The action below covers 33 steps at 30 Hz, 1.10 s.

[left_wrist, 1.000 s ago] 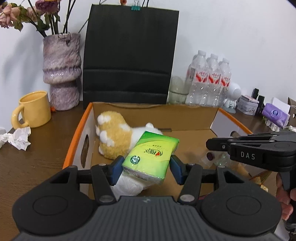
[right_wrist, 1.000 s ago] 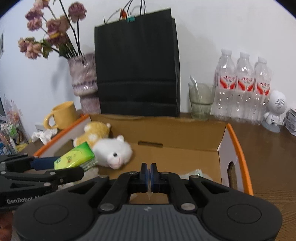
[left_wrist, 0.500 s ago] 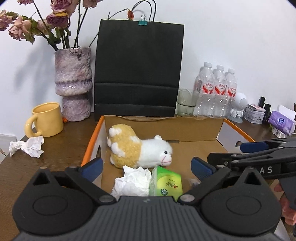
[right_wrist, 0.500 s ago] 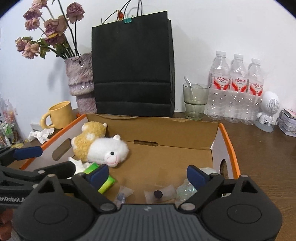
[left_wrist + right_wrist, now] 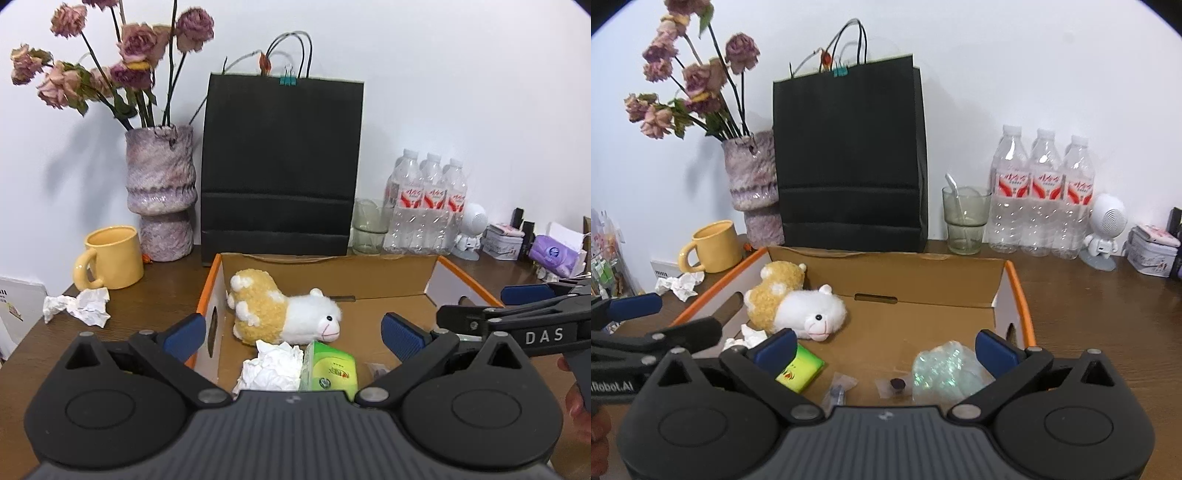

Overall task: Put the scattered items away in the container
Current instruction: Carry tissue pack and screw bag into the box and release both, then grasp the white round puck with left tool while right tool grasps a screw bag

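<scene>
An open cardboard box (image 5: 325, 267) with orange edges holds a yellow-and-white plush sheep (image 5: 284, 315), a crumpled white tissue (image 5: 271, 369) and a green tissue pack (image 5: 330, 371). In the right wrist view the box (image 5: 923, 275) also holds the sheep (image 5: 798, 302), the green pack (image 5: 801, 369), two small clear bags (image 5: 838, 389) and a shiny plastic wrapper (image 5: 945, 369). My left gripper (image 5: 291, 334) is open and empty above the box's near edge. My right gripper (image 5: 884, 349) is open and empty over the box. A crumpled paper (image 5: 77, 306) lies on the table left of the box.
Behind the box stand a black paper bag (image 5: 280, 166), a purple vase with dried flowers (image 5: 160, 192), a yellow mug (image 5: 112, 258), a glass (image 5: 966, 219), three water bottles (image 5: 1041, 195) and a white figurine (image 5: 1104, 229). Small tins and packs sit at the far right.
My left gripper opened and let go of the green tissue pack, which now lies in the box. My right gripper opened from shut. Both grippers pulled back and up.
</scene>
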Available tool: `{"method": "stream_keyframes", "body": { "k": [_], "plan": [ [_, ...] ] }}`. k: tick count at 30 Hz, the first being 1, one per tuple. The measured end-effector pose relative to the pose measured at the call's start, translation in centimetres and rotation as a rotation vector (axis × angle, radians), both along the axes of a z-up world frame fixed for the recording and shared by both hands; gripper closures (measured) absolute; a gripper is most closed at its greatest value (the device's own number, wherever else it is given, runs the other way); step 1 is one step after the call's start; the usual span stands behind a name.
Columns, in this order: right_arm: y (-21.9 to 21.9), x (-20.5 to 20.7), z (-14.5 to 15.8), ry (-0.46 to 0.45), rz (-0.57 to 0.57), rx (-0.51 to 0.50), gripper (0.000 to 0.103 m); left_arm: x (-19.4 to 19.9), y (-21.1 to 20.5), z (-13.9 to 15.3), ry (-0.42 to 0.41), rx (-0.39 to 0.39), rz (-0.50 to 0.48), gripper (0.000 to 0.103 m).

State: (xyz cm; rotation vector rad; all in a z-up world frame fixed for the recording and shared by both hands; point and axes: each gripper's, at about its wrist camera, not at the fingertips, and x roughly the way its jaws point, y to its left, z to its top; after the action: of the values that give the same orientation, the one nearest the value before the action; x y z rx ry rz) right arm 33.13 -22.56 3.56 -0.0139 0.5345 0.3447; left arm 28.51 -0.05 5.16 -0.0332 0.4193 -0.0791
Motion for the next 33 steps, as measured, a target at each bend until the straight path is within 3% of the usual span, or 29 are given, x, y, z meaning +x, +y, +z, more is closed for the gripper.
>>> {"method": "stream_keyframes", "body": {
  "k": [9, 17, 27, 33],
  "plan": [
    [-3.3, -8.4, 0.5, -0.045, -0.013, -0.022, 0.000, -7.4, -0.2, -0.3, -0.003, 0.027, -0.033, 0.000],
    [-5.0, -14.7, -3.6, 0.059, -0.026, -0.047, 0.000, -13.2, -1.4, -3.7, 0.097, 0.043, -0.079, 0.000],
    [-4.4, -17.8, -7.4, 0.139, -0.011, -0.066, 0.000, -15.1, -3.2, -7.4, 0.215, 0.066, -0.089, 0.000],
    [-3.6, -18.0, -7.8, 0.145, 0.010, -0.096, 0.011, -15.0, -4.1, -8.2, 0.226, 0.107, -0.086, 0.004]
  ]
}}
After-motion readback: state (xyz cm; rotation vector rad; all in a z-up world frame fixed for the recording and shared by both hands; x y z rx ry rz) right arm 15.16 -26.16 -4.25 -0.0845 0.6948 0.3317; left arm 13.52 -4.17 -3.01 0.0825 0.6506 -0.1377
